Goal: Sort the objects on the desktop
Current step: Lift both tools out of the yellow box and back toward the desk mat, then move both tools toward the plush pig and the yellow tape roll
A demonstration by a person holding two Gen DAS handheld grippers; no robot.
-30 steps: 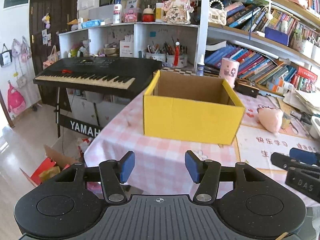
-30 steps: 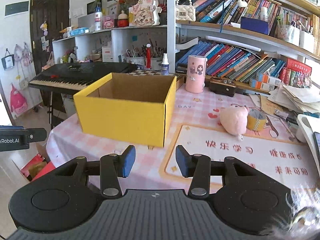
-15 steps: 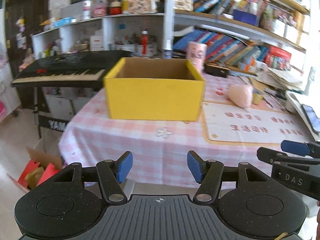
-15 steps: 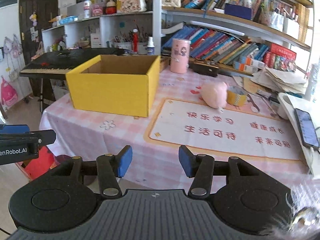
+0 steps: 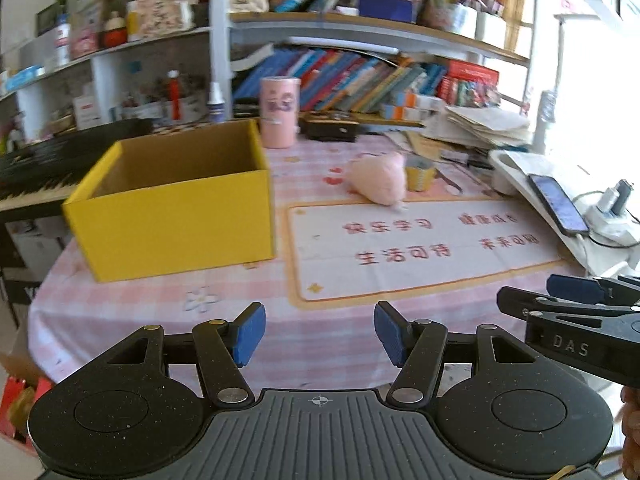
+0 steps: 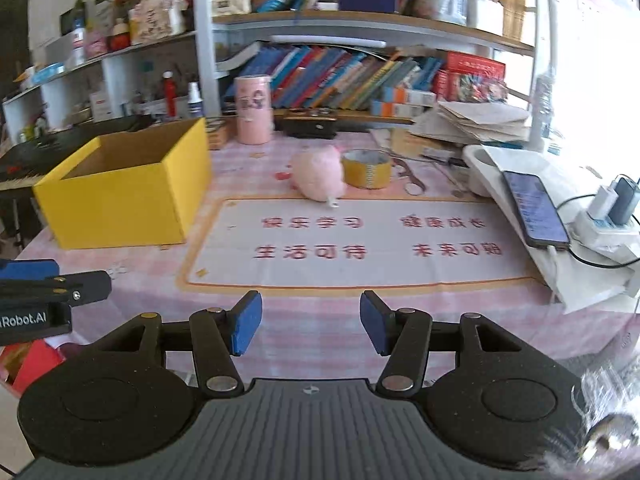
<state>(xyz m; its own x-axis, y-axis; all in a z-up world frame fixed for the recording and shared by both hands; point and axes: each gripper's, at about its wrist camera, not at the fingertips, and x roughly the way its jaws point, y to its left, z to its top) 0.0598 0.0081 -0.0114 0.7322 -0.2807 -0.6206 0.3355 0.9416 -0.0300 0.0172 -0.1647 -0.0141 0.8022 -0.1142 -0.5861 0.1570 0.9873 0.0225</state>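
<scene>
Open yellow cardboard box [image 5: 176,204], centre left, awaiting items; pink plush toy [image 6: 320,178] centre; our left gripper [image 5: 316,334] and right gripper [image 6: 308,328] gaped empty, ready.

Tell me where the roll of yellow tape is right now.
In the right wrist view the roll of yellow tape lies flat on the table past the mat, touching the pink plush toy on its left, scissors to its right.
</scene>
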